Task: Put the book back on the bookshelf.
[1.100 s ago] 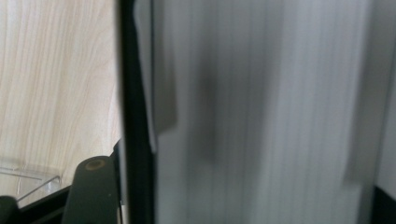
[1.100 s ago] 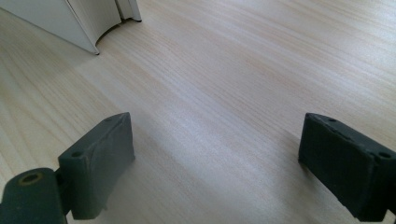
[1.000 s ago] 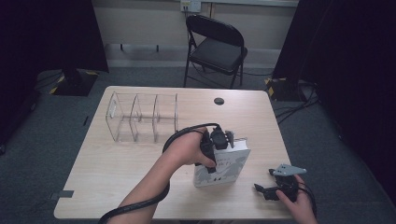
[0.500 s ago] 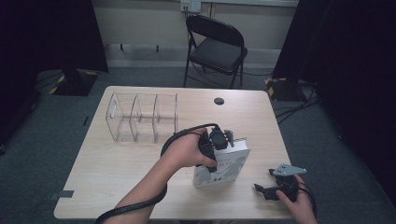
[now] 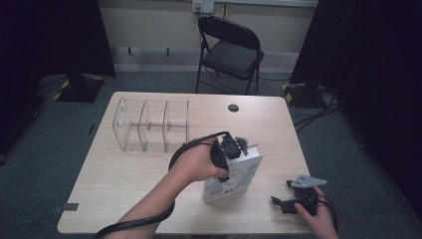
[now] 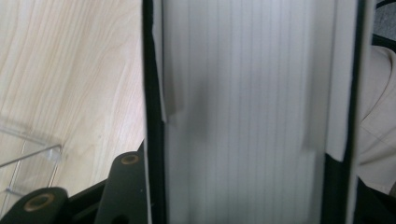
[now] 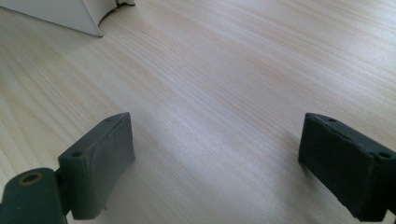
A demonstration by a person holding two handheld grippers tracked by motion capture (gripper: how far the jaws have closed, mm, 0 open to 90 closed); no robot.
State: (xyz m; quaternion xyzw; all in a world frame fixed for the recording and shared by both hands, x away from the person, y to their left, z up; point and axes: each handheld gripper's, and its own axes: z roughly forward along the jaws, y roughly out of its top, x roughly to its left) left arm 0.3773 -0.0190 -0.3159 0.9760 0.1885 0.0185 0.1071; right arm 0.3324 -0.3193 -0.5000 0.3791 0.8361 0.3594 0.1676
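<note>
A thick hardcover book point(image 5: 234, 177) stands on its edge on the pale wood-grain bench point(image 5: 124, 174), long axis running away from the person. The left gripper point(image 5: 230, 149) has just closed its jaws onto it (pages between them). The right gripper point(image 5: 288, 203) rests jaws wide. The clear plastic organizer point(image 5: 152, 124) holds nothing.

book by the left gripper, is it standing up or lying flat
Standing up. The book rests on its bottom edge on the table, page block facing up, between the left gripper's jaws.
</note>
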